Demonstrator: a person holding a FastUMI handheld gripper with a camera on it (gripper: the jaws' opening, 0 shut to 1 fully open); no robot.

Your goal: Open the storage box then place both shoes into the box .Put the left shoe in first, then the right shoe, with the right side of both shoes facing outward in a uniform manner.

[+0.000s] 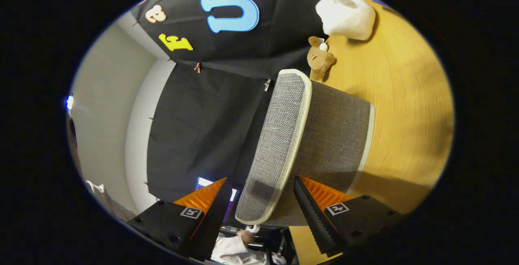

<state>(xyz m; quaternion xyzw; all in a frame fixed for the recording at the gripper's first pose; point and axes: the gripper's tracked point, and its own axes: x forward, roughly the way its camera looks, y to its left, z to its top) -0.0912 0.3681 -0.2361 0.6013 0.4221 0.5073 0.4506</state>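
Observation:
The grey fabric storage box (336, 135) with cream trim stands on the wooden table (405, 94), seen tilted on its side from my rolled view. Its lid (275, 143) is down on the box, and the lid's near rim lies between my fingers. My gripper (260, 180) is open, one finger (211, 200) over the lid's top face and the other (320, 204) along the box's side wall. Neither finger clearly presses on the fabric.
Beyond the box, a small brown plush toy (320, 58) and a larger white plush (346, 15) lie on the table. The black cloth wall (202, 127) hangs behind. A person's white sleeve (233, 250) shows below my fingers.

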